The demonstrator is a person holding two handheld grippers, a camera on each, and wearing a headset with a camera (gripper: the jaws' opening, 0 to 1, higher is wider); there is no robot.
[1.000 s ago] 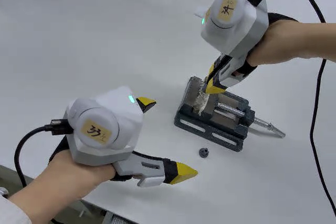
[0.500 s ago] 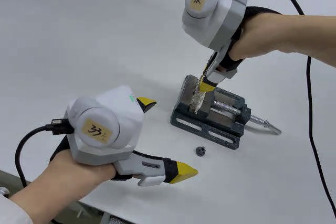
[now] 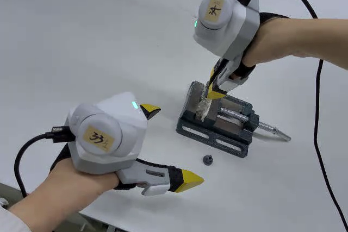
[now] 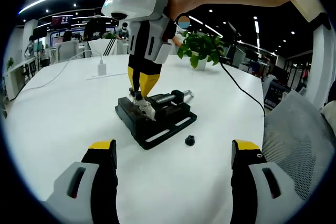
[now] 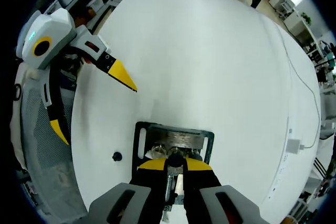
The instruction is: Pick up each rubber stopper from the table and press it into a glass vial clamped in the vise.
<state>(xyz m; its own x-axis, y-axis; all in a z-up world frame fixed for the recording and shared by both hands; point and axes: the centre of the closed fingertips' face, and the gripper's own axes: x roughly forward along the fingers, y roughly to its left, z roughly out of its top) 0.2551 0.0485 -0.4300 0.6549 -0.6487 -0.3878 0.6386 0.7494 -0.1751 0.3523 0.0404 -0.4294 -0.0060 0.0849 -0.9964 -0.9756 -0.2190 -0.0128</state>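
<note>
While right gripper (image 3: 210, 93), jaws pinched on rubber stopper (image 5: 176, 159), stands over vise (image 3: 217, 137) at centre frame, left gripper (image 3: 179, 144) sits lower left, jaws apart; loose stopper (image 3: 207, 160) below vise.

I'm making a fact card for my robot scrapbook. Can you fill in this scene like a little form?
Surface: white table
Clamp: dark metal vise, holding clear glass vials
Loose piece: small dark rubber stopper lying on the table beside the vise
Right gripper: over the vials, jaws nearly together on what looks like another dark stopper
Left gripper: jaws wide open, holding nothing, apart from the vise
</note>
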